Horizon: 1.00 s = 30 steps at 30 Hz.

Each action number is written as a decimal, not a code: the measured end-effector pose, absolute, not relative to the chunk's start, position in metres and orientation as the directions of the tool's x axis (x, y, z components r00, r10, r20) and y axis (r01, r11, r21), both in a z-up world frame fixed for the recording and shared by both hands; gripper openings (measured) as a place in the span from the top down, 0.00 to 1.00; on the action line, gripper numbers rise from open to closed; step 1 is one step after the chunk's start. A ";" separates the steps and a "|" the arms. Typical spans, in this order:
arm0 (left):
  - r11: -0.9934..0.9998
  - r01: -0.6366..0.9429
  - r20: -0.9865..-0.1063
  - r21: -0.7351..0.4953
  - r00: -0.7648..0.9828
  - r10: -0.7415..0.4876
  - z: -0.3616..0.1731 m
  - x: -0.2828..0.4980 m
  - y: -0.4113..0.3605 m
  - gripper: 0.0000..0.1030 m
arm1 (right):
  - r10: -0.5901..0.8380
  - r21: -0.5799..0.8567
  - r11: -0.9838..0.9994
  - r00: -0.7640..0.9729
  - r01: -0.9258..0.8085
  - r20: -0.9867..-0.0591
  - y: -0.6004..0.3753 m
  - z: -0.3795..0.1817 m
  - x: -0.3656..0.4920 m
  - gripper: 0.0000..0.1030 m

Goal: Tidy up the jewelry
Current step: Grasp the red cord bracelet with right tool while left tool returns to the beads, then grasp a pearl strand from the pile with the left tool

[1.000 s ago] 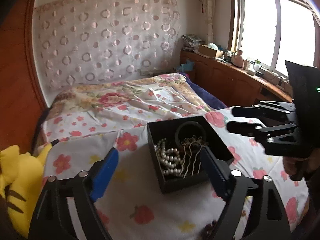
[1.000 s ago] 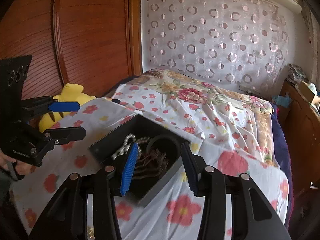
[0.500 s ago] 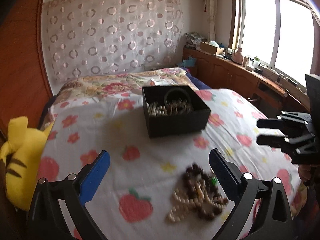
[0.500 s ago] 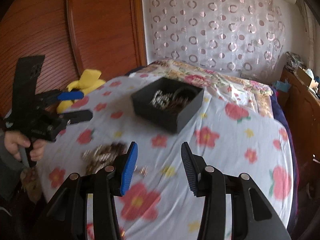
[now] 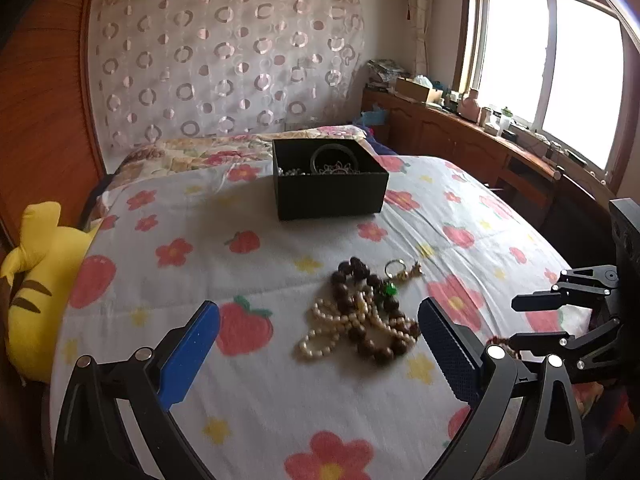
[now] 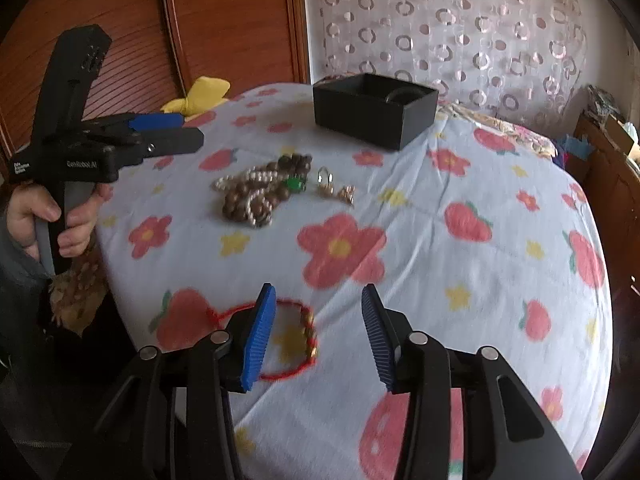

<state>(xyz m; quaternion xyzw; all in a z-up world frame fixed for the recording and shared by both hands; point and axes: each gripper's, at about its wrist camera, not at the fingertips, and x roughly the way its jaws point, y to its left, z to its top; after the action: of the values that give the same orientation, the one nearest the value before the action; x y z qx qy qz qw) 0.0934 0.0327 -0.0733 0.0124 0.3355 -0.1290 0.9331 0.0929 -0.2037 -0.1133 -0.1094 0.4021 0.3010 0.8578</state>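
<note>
A bed covered by a white quilt (image 5: 280, 264) printed with red flowers and strawberries is seen spread beneath and ahead of the tongs. Far ahead, the wall is hung with a sheer curtain (image 5: 224, 64) patterned with rings. A reddish wooden panel (image 6: 224, 20) is set to the left of the tongs, with a yellow plush toy (image 5: 36, 288) lying at the bed's left edge. To the right, a bright window (image 5: 556, 68) is seen, daylight being admitted over a cluttered wooden cabinet (image 5: 452, 128) below it.
</note>
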 end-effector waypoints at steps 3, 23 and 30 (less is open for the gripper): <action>0.967 0.245 -0.637 -0.072 0.734 -0.233 -0.078 0.088 0.034 0.07 | 0.411 0.035 0.793 0.492 -0.608 -0.767 -0.204 -0.117 0.089 0.65; 0.956 0.277 -0.717 -0.094 0.648 -0.258 -0.111 0.108 0.034 0.33 | 0.331 -0.036 0.846 0.577 -0.532 -0.746 -0.230 -0.121 0.107 0.92; 0.957 0.277 -0.747 -0.086 0.617 -0.246 -0.119 0.122 0.035 0.64 | 0.321 -0.028 0.860 0.583 -0.509 -0.747 -0.234 -0.129 0.119 0.92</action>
<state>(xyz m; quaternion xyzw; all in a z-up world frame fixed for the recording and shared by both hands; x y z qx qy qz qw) 0.1218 0.0351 -0.1190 0.0187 0.4125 -0.1454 0.8991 0.1186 -0.2336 -0.1291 -0.1203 0.3914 0.2354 0.8814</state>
